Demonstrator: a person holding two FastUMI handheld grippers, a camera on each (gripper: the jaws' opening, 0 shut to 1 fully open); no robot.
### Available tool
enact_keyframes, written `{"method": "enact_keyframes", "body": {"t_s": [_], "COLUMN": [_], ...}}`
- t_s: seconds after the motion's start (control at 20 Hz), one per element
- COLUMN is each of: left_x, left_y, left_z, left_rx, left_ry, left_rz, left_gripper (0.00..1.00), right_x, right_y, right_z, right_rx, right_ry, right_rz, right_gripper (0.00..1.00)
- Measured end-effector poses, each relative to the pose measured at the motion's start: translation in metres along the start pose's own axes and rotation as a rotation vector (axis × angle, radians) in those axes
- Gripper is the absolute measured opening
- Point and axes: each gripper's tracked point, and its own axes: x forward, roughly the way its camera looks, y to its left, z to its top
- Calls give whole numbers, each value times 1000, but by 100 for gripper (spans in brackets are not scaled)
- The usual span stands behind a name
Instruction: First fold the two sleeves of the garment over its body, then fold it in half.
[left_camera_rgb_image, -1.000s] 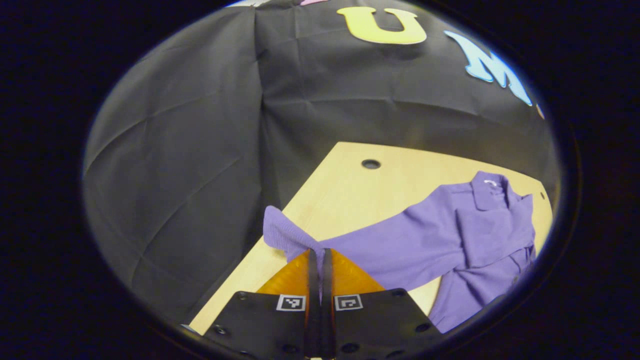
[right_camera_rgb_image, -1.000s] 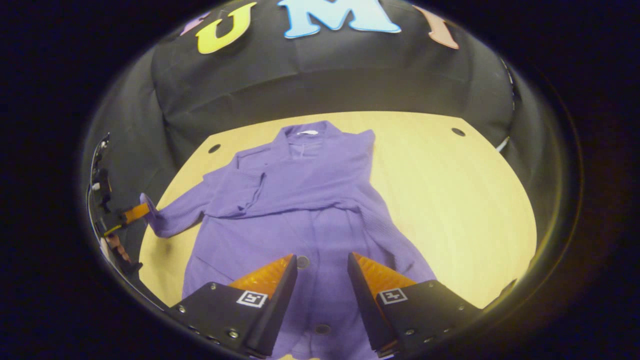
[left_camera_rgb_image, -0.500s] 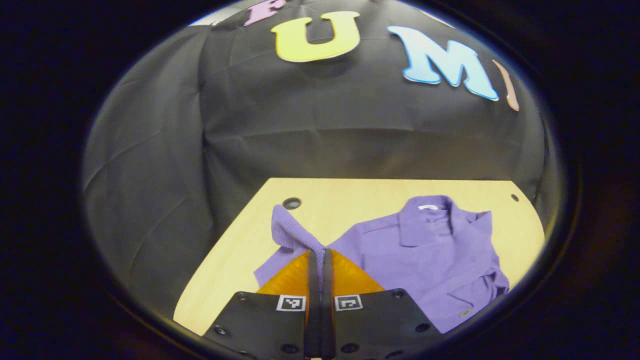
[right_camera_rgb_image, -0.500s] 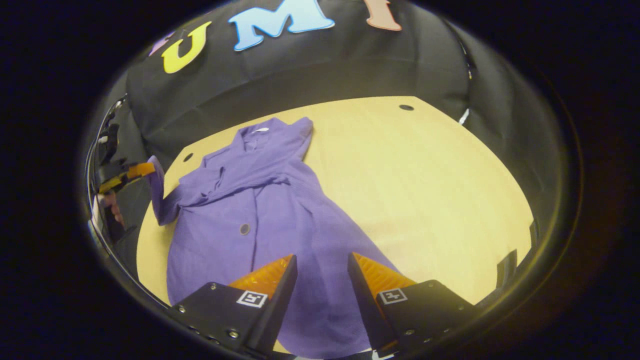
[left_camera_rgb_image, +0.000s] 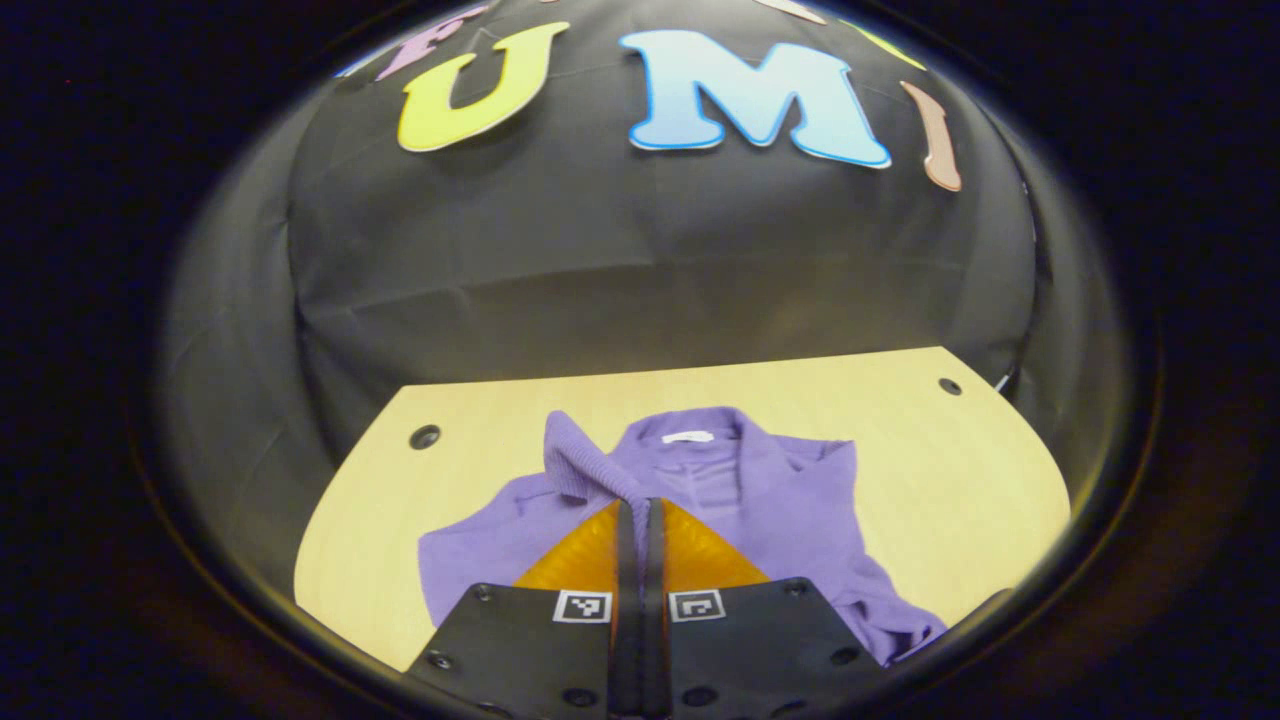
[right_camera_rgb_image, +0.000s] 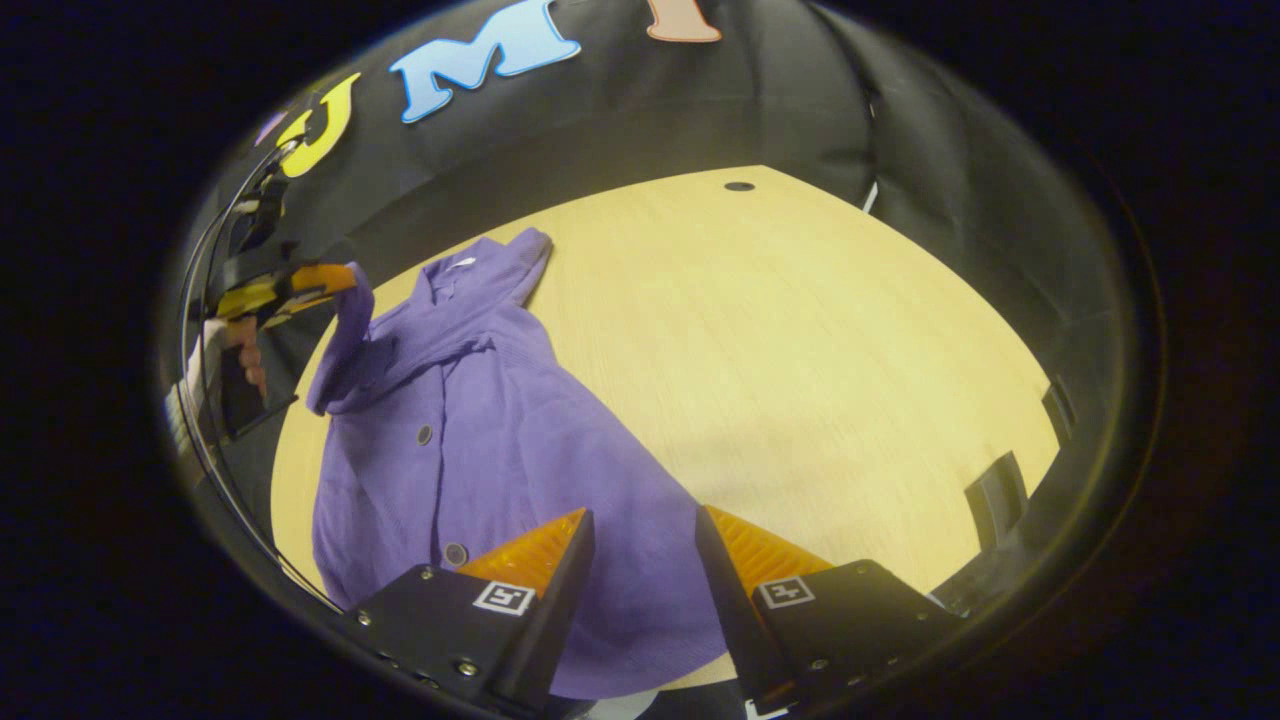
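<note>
A purple button-front cardigan (right_camera_rgb_image: 500, 440) lies on the wooden table (right_camera_rgb_image: 800, 330), collar toward the booth wall. In the left gripper view the cardigan (left_camera_rgb_image: 790, 500) spreads below my left gripper (left_camera_rgb_image: 640, 505), which is shut on the ribbed cuff of one sleeve (left_camera_rgb_image: 580, 460) and holds it raised above the body. The right gripper view shows that same left gripper (right_camera_rgb_image: 335, 280) at the left with the sleeve (right_camera_rgb_image: 345, 340) hanging from it, held by a hand (right_camera_rgb_image: 225, 350). My right gripper (right_camera_rgb_image: 645, 515) hovers open above the cardigan's hem with nothing between its fingers.
The table has round holes near its far corners (left_camera_rgb_image: 425, 436) (left_camera_rgb_image: 949, 386) (right_camera_rgb_image: 739, 186). Black cloth walls close in the back and sides. Bare wood stretches to the right of the cardigan (right_camera_rgb_image: 850, 380).
My left gripper has carried the sleeve cuff inward from the table's left edge to above the cardigan's body. My right gripper has swung right and back toward the hem.
</note>
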Motion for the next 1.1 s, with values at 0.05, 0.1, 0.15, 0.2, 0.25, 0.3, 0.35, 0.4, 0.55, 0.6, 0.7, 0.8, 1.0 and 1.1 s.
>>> {"method": "enact_keyframes", "body": {"t_s": [0.05, 0.1, 0.15, 0.2, 0.25, 0.3, 0.35, 0.4, 0.55, 0.6, 0.7, 0.8, 1.0, 1.1], "left_x": [3, 6, 9, 12, 16, 19, 22, 26, 38, 42, 50, 55, 63, 62], "left_y": [-18, -38, -56, -73, -89, -106, -119, -132, -165, -171, -180, -184, -185, -190], "left_z": [1, 1, 1, 1, 0, -2, -4, -8, -22, -28, -41, -57, -77, -82], "left_rx": [11, 19, 28, 37, 48, 61, 70, 74, 82, 83, 86, 84, 91, 96], "left_ry": [3, 7, 11, 13, 17, 23, 29, 36, 65, 81, 110, 142, 174, 181], "left_rz": [-21, -42, -63, -82, -99, -112, -127, -143, -170, -174, -168, -161, -149, -168], "left_gripper": [7, 7, 7, 7, 7, 7, 7, 7, 7, 7, 7, 7, 7, 7], "right_x": [-1, -1, -2, -3, -4, -5, -6, -6, -7, -7, -6, -6, -4, -5], "right_y": [-3, -6, -9, -11, -12, -13, -13, -15, -17, -17, -16, -15, -13, -7], "right_z": [-3, -7, -10, -13, -15, -16, -17, -19, -24, -26, -27, -28, -30, -29], "right_rx": [1, 1, 2, 5, 8, 8, 4, -1, -16, -20, -30, -40, -56, -60], "right_ry": [7, 14, 20, 25, 30, 33, 37, 41, 57, 62, 69, 74, 83, 85], "right_rz": [1, 1, 4, 6, 10, 15, 17, 20, 31, 34, 39, 40, 47, 57], "right_gripper": [66, 66, 66, 66, 66, 66, 63, 63, 66, 63, 66, 66, 63, 63]}}
